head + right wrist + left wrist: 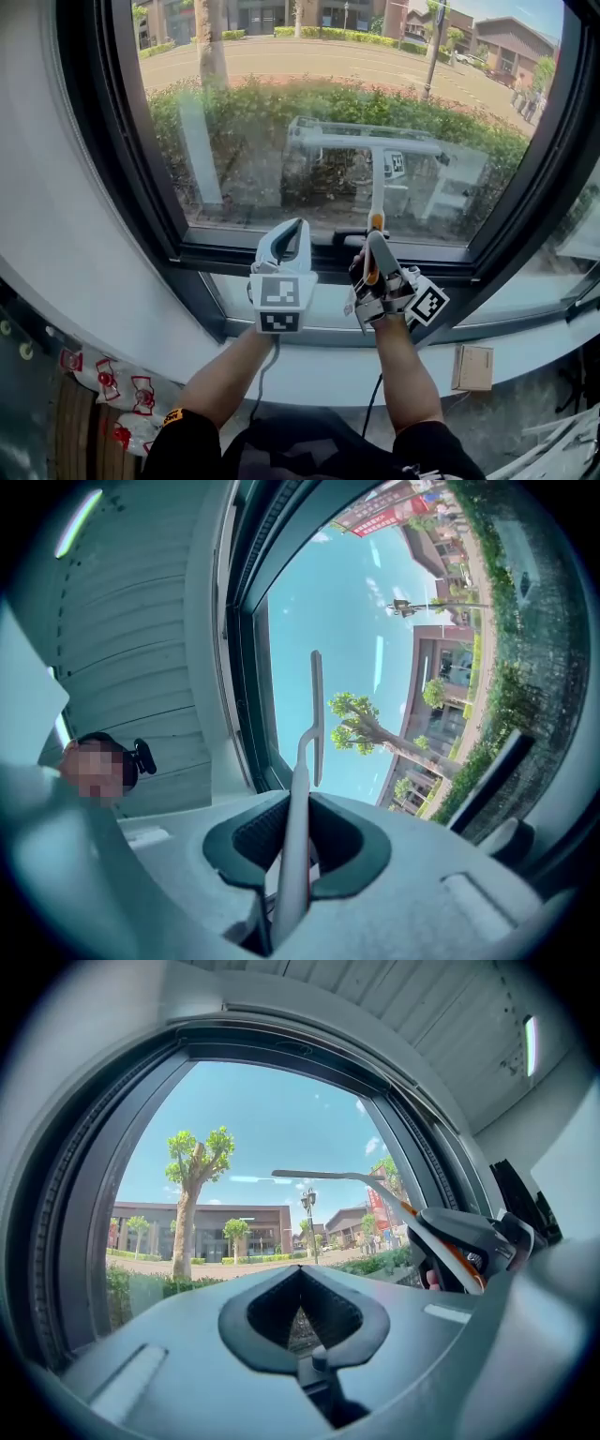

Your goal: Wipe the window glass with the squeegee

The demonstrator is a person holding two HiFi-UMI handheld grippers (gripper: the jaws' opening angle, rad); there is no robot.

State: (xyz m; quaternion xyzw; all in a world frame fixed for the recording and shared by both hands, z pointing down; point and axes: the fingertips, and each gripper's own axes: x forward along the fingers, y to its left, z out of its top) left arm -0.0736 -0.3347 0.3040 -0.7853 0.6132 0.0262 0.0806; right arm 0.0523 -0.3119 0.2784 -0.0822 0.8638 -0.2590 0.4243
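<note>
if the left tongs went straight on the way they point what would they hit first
Most likely the window glass: the left tongs, shut and empty, face the pane with nothing between. The squeegee sits off to the right.

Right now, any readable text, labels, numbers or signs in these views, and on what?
Nothing legible.
Red banner outdoors: blurred.
Red print on the white packages: too small.
Marker cubes on the left gripper and right gripper: square patterns only, no words.
Squeegee: no print visible.
</note>
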